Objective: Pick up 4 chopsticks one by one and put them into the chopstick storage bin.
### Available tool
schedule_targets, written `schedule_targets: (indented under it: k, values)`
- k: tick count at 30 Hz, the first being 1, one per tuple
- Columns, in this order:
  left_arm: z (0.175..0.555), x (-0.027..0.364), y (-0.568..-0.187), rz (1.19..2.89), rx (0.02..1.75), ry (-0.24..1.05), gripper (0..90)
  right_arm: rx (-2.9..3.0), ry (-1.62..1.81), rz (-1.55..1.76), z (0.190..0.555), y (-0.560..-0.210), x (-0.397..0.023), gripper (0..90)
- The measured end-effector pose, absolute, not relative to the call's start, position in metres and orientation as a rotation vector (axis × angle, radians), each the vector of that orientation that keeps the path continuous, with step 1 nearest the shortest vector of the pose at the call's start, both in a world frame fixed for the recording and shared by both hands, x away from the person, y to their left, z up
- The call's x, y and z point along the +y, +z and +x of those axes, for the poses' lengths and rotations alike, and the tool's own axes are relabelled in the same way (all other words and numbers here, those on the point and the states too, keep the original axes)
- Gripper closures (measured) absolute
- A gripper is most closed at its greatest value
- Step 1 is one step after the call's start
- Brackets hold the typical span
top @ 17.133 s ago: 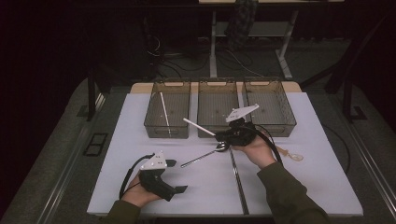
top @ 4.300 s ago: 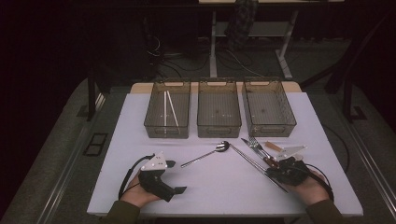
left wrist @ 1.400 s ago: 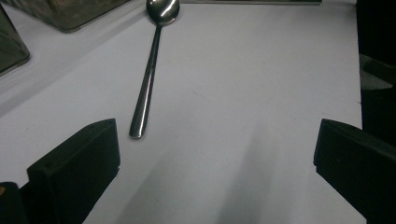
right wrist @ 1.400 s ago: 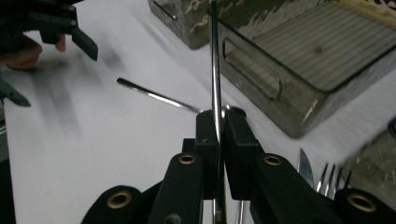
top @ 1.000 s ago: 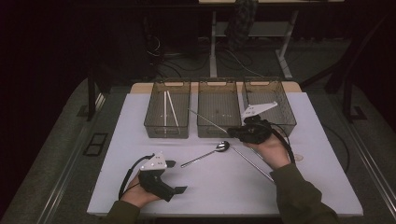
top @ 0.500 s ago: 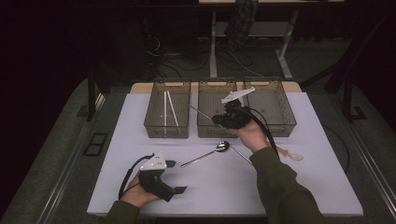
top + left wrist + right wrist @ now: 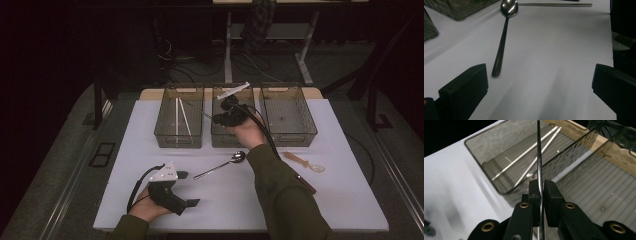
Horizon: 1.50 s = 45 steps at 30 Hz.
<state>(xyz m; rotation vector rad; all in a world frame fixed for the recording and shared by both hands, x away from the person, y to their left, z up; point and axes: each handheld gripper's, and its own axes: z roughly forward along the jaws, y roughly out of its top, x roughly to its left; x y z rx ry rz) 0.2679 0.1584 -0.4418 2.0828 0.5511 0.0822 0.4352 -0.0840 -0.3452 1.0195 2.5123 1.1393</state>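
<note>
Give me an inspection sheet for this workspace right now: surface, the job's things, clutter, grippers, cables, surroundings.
Surface: white table top, flat.
Job's things: three clear bins in a row; left bin holds two white chopsticks; middle bin and right bin look bare. Metal spoon and wooden spoon on the table.
Clutter: nothing seen.
Grippers: right gripper shut on a metal chopstick over the bins; left gripper open, resting on the table.
Cables: one trails from each gripper.
Surroundings: dark floor, desk legs, loose wires behind.

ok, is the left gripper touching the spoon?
Apart. In the left gripper view the left gripper is open, and the spoon lies on the table ahead of its jaws, with bare white surface between handle end and jaw.
</note>
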Motion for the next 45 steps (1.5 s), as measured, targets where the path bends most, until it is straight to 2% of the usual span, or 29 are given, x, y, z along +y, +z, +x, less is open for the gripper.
schedule_targets:
  k: [20, 30, 37, 45]
  values:
    - [0.269, 0.159, -0.440, 2.064, 0.542, 0.076, 0.0, 2.523, 1.018, 1.129, 0.488, -0.353, -0.008, 84.5]
    - [0.269, 0.160, -0.440, 2.060, 0.536, 0.074, 0.0, 2.536, 1.018, 1.161, 0.493, -0.364, 0.015, 82.5]
    - [0.269, 0.160, -0.440, 2.061, 0.538, 0.074, 0.0, 2.530, 1.062, 1.100, 0.487, -0.357, 0.012, 63.2]
    - [0.270, 0.161, -0.440, 2.065, 0.542, 0.079, 0.0, 2.559, 1.155, 1.039, 0.476, -0.345, -0.011, 47.7]
